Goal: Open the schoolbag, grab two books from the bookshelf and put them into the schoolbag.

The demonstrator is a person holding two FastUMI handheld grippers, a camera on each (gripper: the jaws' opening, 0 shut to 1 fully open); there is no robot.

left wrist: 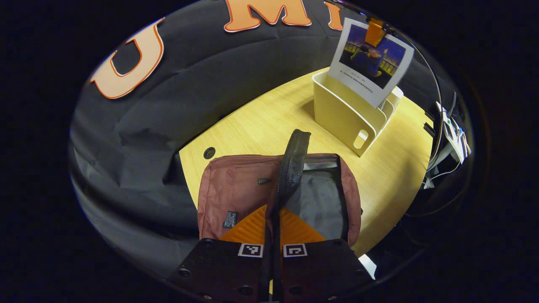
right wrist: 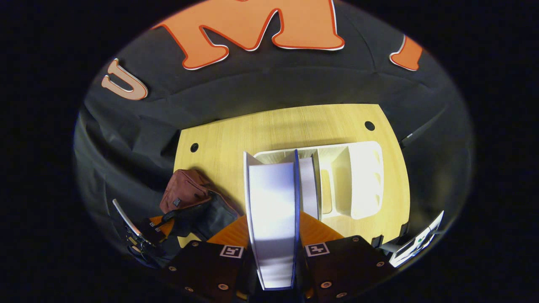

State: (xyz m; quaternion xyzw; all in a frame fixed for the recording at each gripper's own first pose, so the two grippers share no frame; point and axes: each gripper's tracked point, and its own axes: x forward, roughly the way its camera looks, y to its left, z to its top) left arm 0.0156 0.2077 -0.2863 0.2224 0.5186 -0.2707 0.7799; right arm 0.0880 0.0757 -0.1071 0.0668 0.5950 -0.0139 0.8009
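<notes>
While the left gripper (left wrist: pixel 273 235) has its fingers pressed together on the black strap (left wrist: pixel 290 168) of the schoolbag (left wrist: pixel 236 189), the maroon bag lies flat on the tabletop (left wrist: pixel 261 122) right ahead of them, flap held up, dark lining showing. Its small black tag has writing too small to read. Over on the right, the right gripper (right wrist: pixel 273 252) is pinching a book (right wrist: pixel 271 219) by its edge, spine running straight away from the camera, just above the white bookshelf (right wrist: pixel 358 176). In the left gripper view that book's photo cover (left wrist: pixel 370 59) has a caption line, unreadable.
</notes>
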